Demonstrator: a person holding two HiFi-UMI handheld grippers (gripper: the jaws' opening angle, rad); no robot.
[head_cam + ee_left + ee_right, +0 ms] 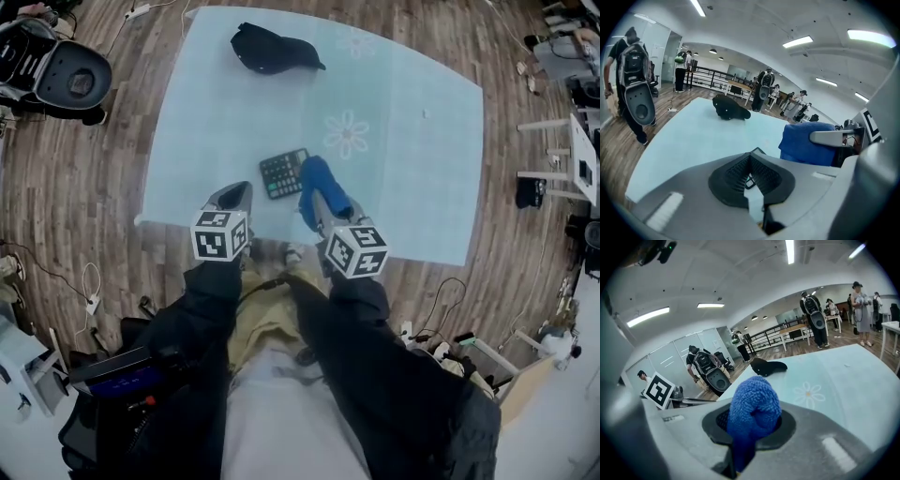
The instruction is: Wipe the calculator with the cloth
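Blue cloth [320, 183], pinched in the right gripper [752, 427], sits just beside the calculator [283, 173] on the table [412, 178], left gripper [750, 176] pressed together on nothing; wiping seems about to begin, needing the cloth lowered onto the keys.

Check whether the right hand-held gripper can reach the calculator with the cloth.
Probably yes: the right hand-held gripper holds the cloth just beside the calculator on the table, with nothing between them.

A black cap [272, 49] lies on the pale-blue mat [206, 141].
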